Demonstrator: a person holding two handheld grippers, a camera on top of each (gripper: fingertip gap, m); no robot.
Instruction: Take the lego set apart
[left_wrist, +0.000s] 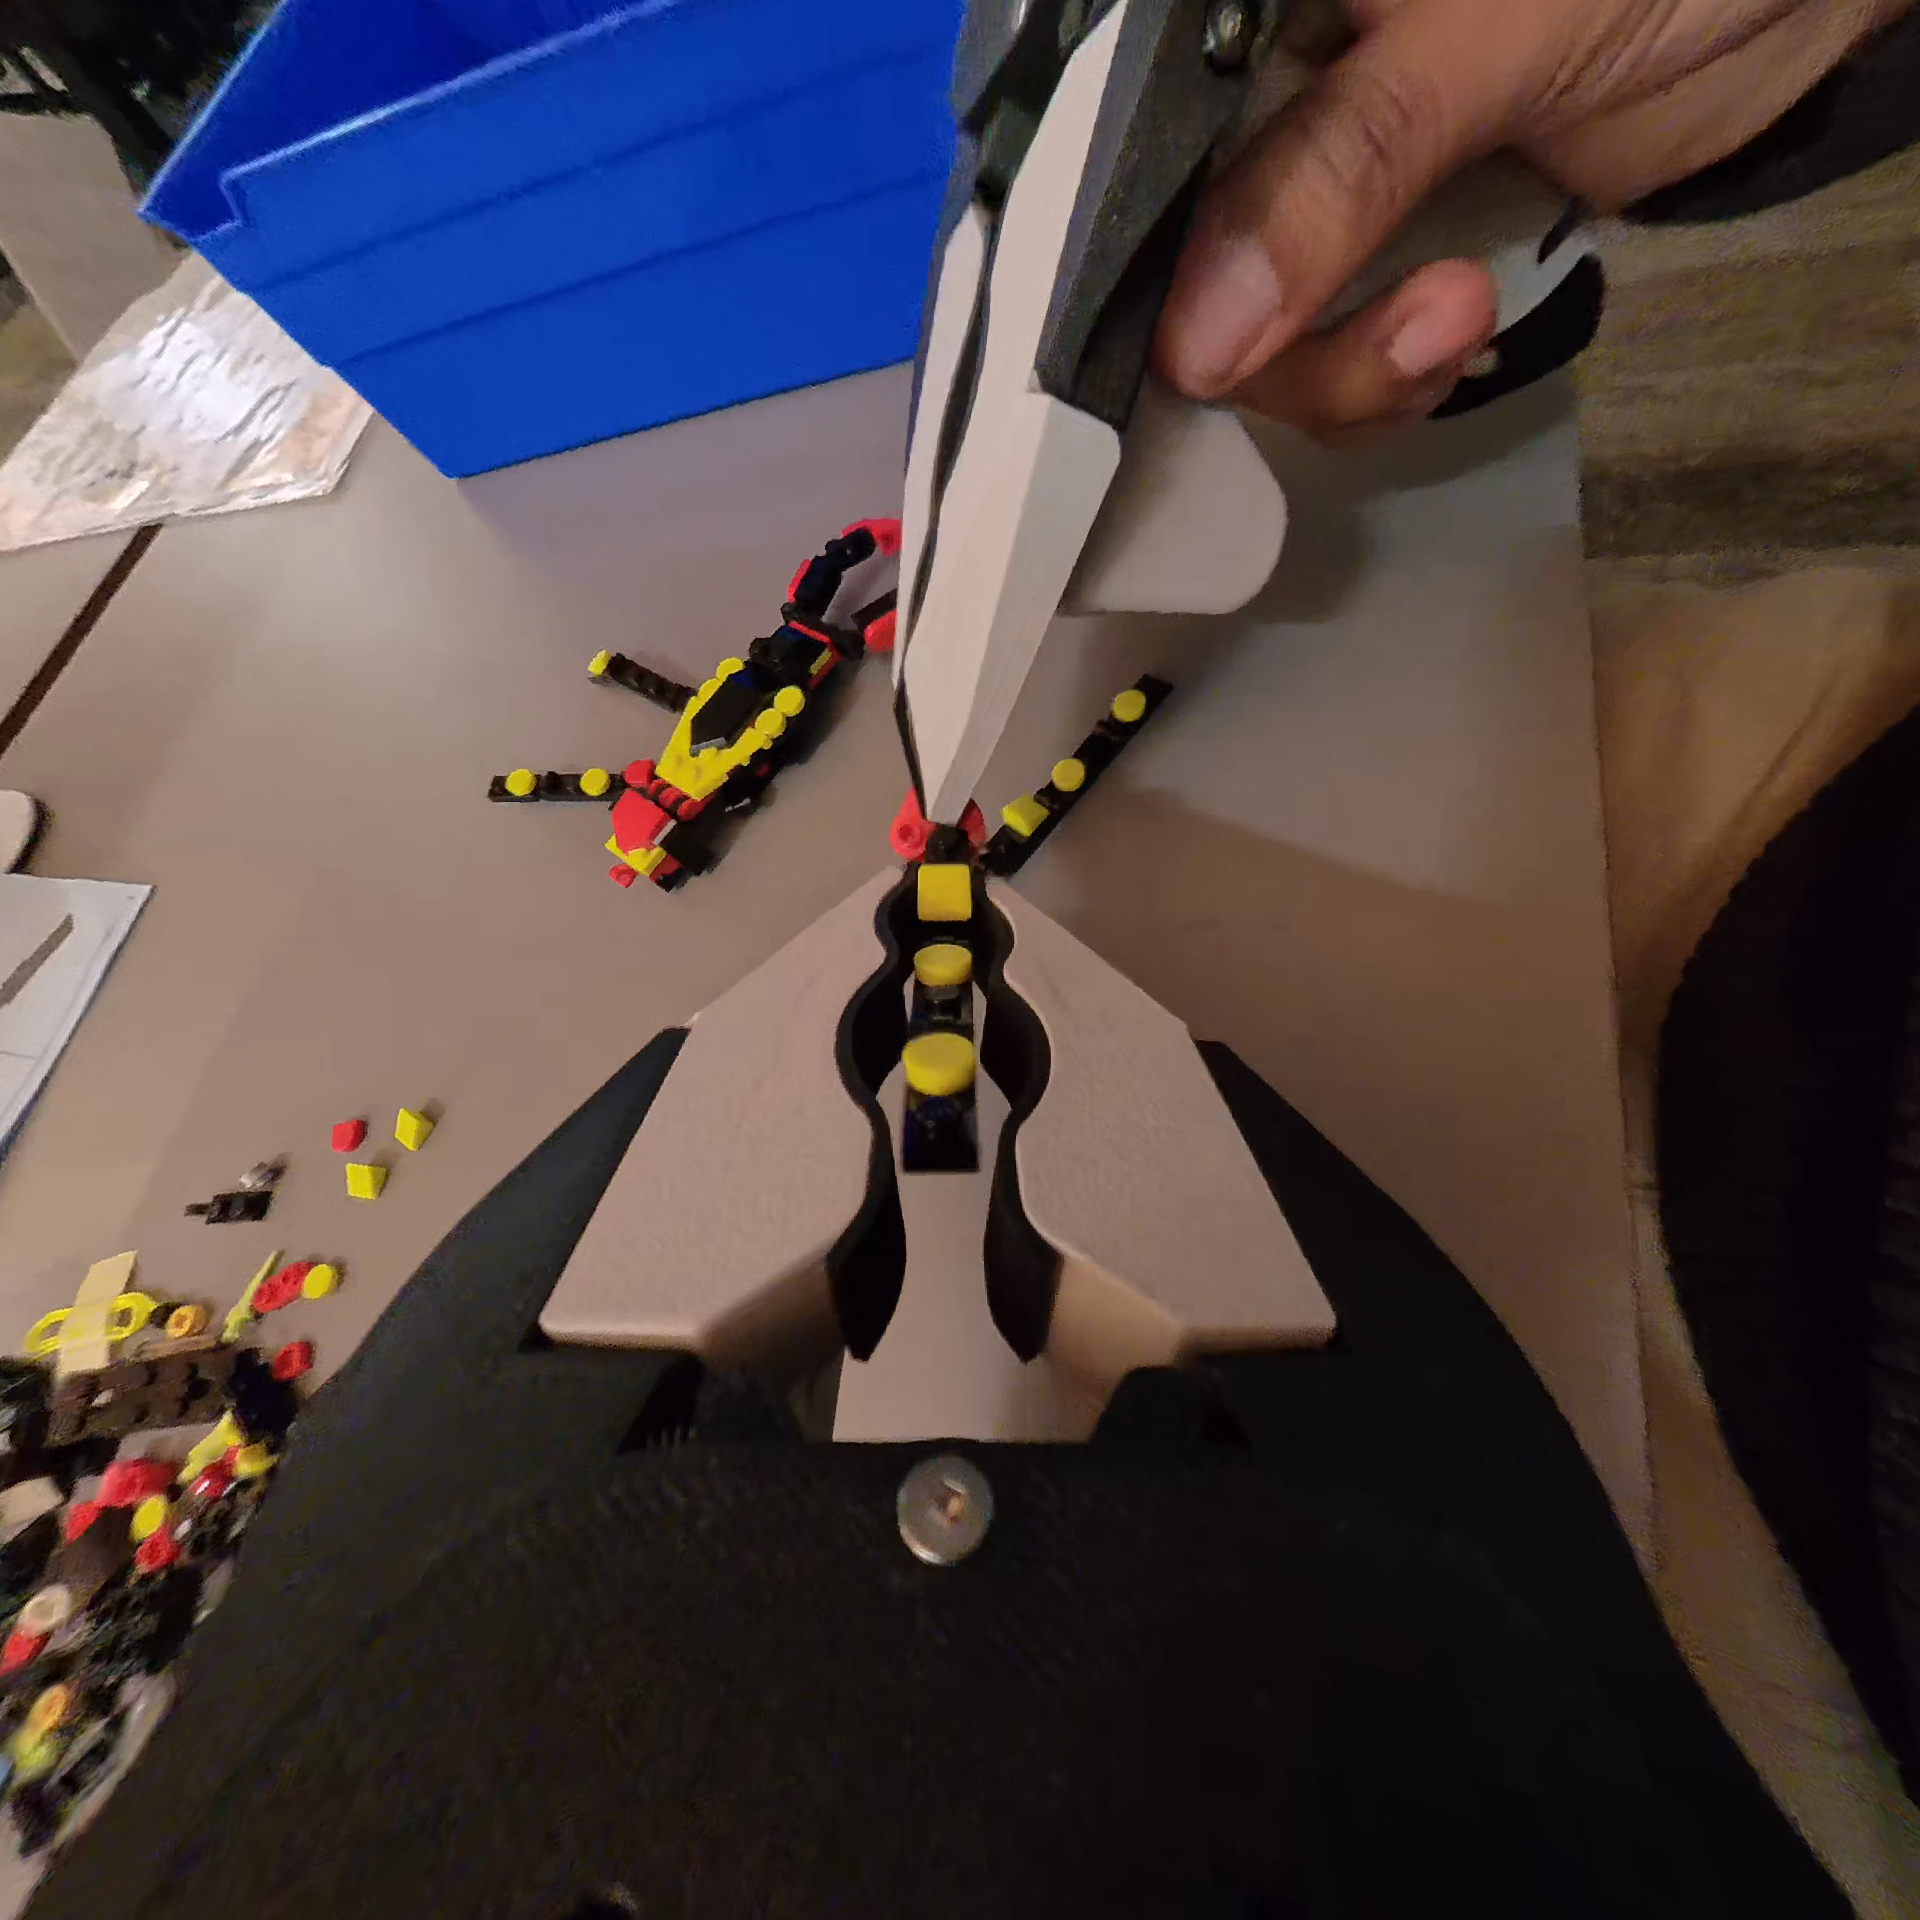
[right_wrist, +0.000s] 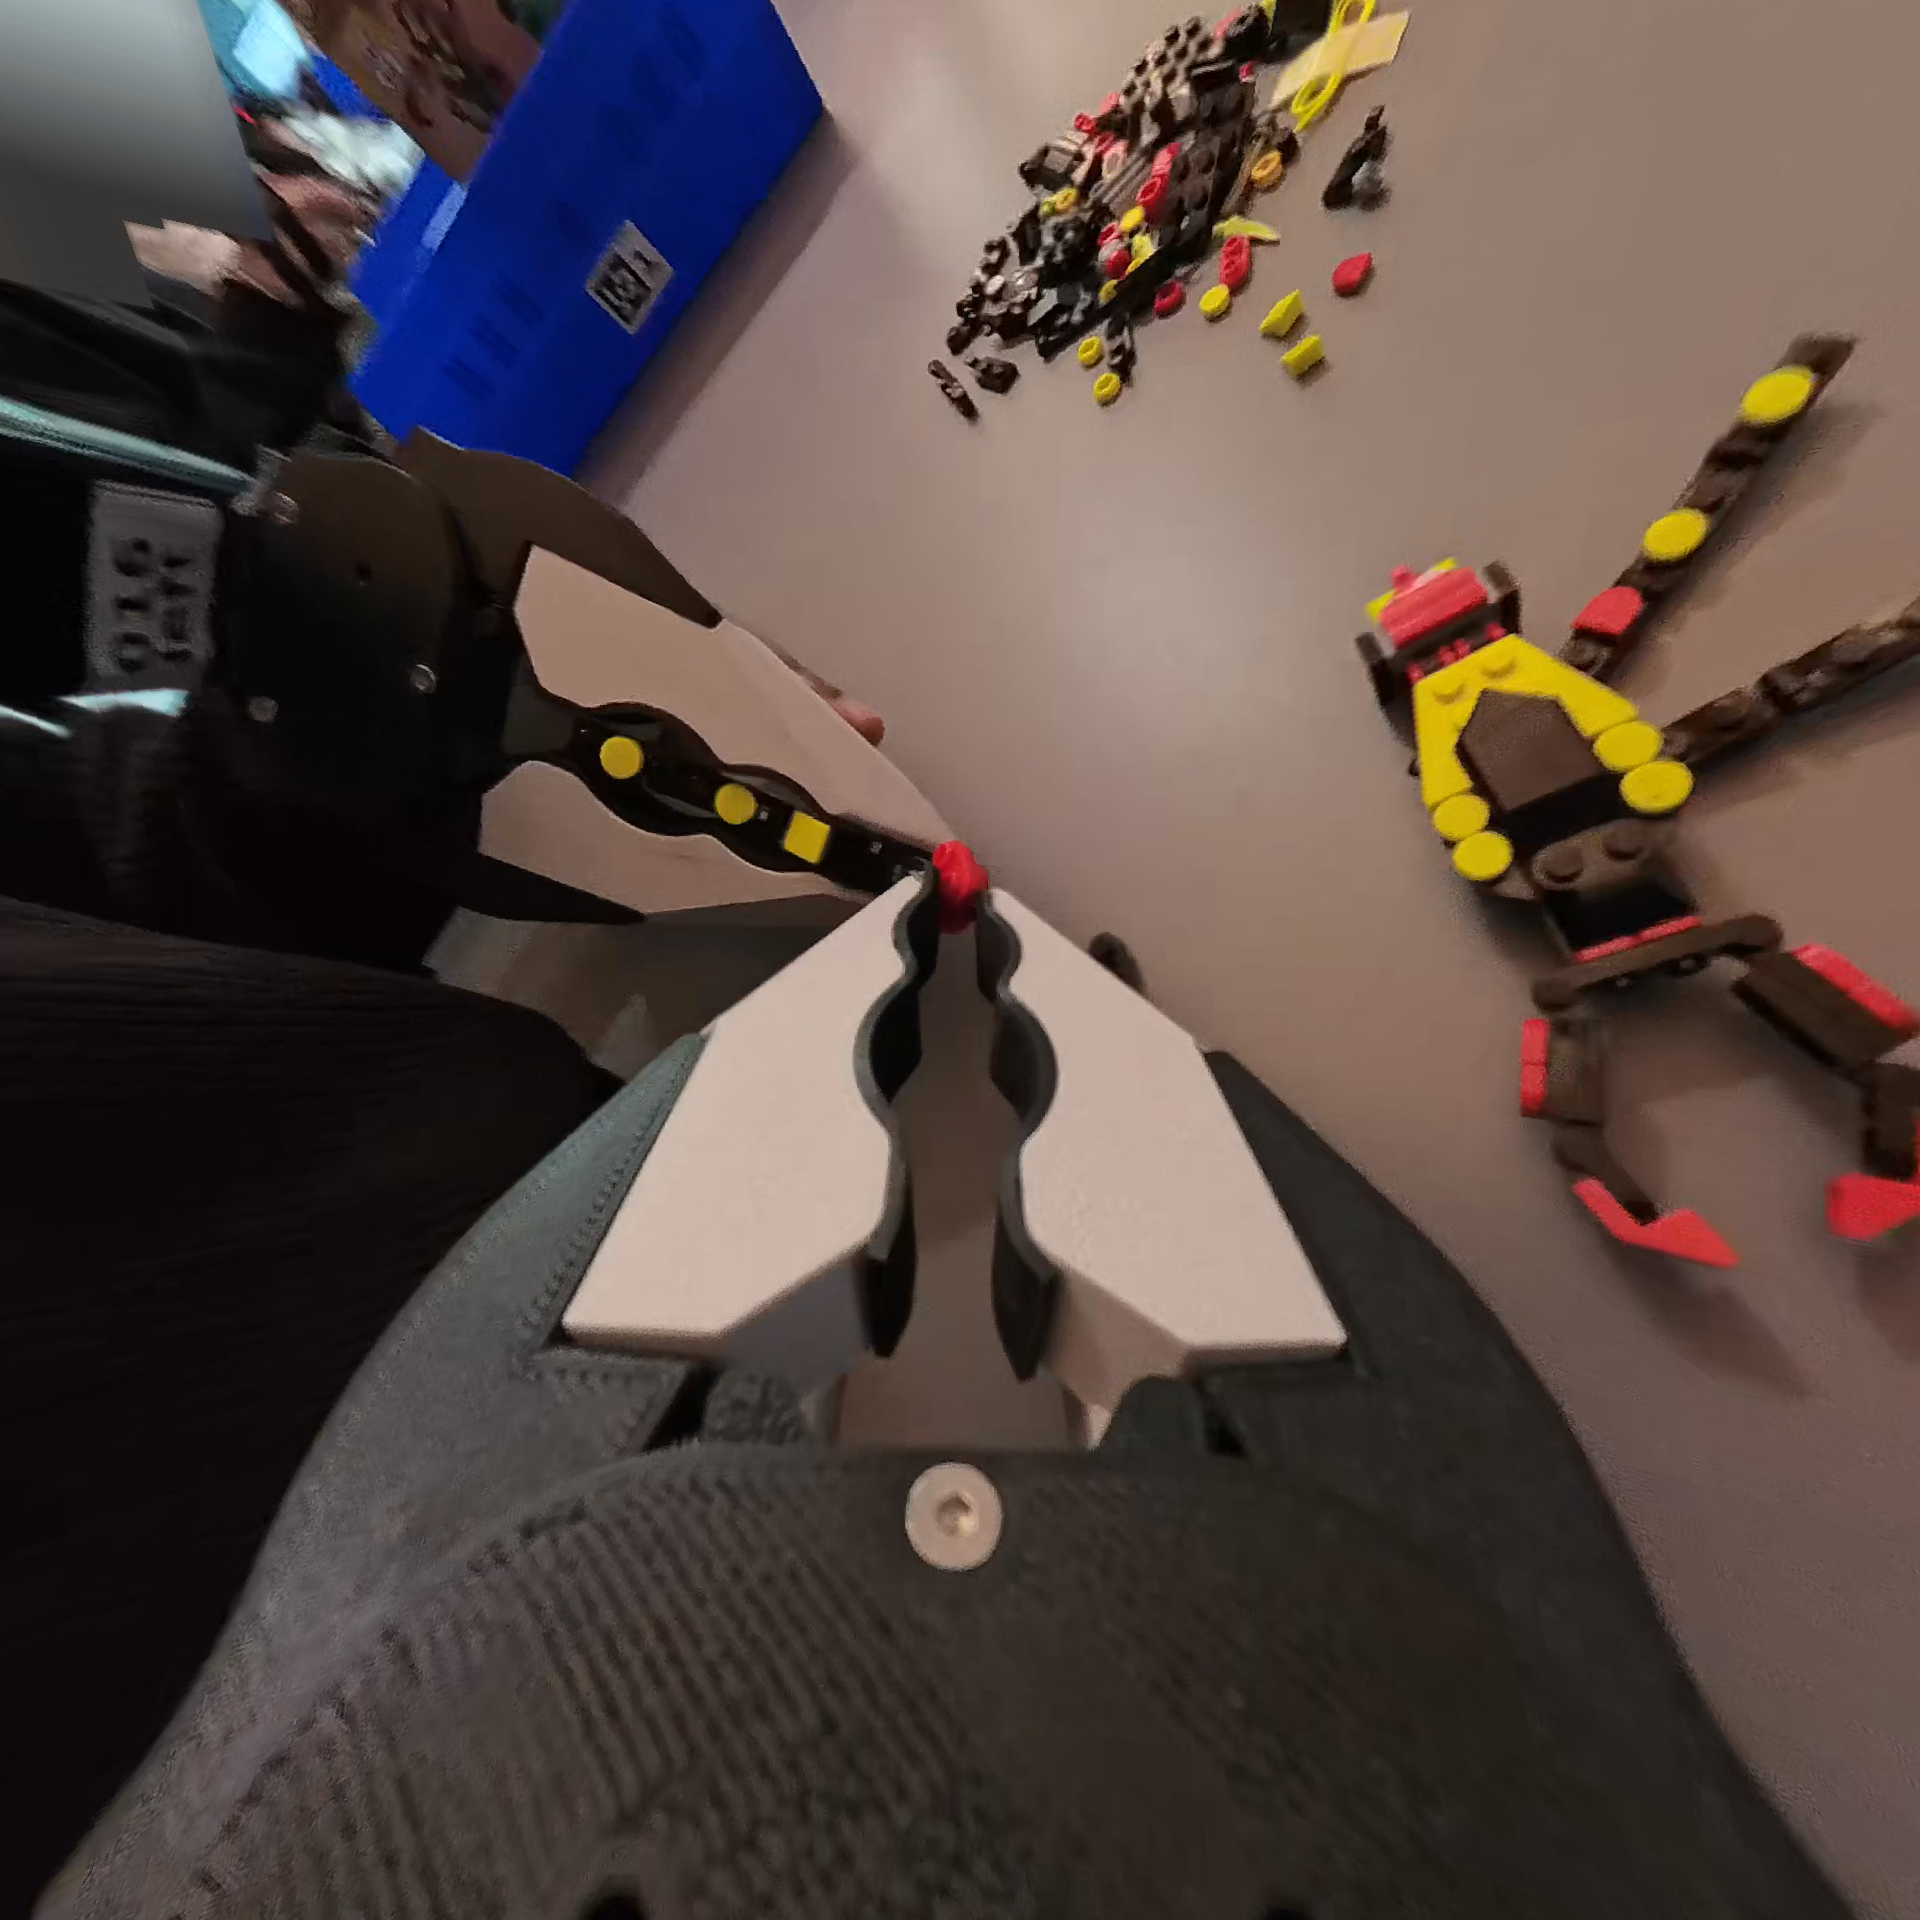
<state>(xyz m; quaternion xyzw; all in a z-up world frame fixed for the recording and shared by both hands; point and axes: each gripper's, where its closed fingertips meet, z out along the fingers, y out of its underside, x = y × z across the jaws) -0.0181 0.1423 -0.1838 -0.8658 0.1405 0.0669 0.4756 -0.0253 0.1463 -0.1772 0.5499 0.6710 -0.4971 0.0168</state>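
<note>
Lego limb (left_wrist: 940, 1049) lies clamped lengthwise in left claw (left_wrist: 943, 894); right claw (right_wrist: 958, 902), angled down, pinches its red end piece (right_wrist: 958, 871).

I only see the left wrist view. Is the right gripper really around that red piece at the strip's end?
Observer: Yes. The right wrist view shows the red piece between the right gripper fingertips, at the end of the strip.
Operator: And the model's claws? The gripper partly hides them from me.
Observer: Both claws are on the model, each red-tipped.
Operator: Anything on the bin's side?
Observer: A square black-and-white tag.
</note>
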